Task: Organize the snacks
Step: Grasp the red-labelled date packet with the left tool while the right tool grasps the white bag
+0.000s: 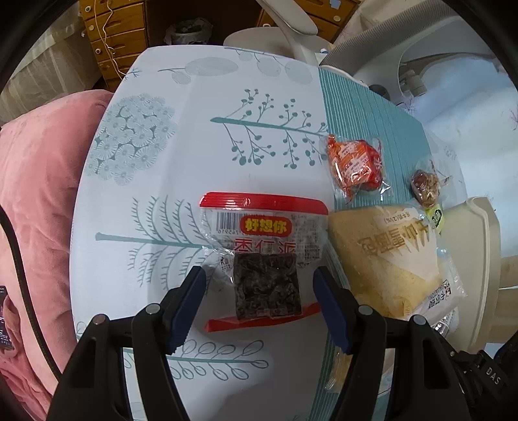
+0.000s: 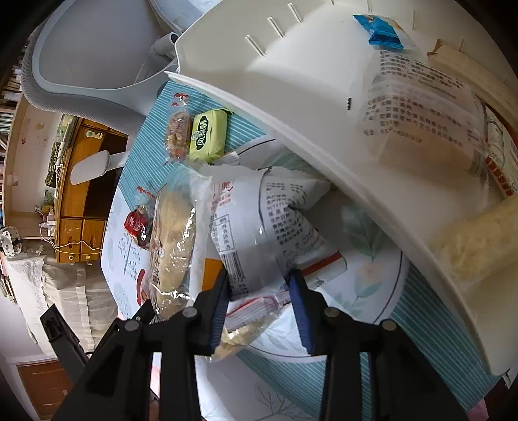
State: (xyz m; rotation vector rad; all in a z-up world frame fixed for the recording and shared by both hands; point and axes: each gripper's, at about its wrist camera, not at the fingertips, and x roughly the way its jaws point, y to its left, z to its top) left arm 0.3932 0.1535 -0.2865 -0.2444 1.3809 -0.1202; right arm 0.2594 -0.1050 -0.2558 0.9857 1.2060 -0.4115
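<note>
The white basket [image 2: 291, 107] is running off the frame's right edge. The bread packet [image 1: 388, 259] is lying partly behind a gripper finger.

Room furnishings standing around the counter

Beyond the left tongs, the counter [image 1: 155, 181] is lying under a pale cloth printed with teal branches and leaves, with a teal striped mat [image 1: 365, 110] covering its far right part. To the left of those tongs a pink cushion [image 1: 42, 181] is pressing up against the counter's edge. Farther off, past the counter, a wooden drawer chest [image 1: 113, 39] is standing with a thin cord hanging down its front, and a white office chair [image 1: 291, 29] is sitting to its right. Left of the right tongs, a wooden cabinet [image 2: 81, 194] is showing beside the chair's armrest [image 2: 94, 166].
</note>
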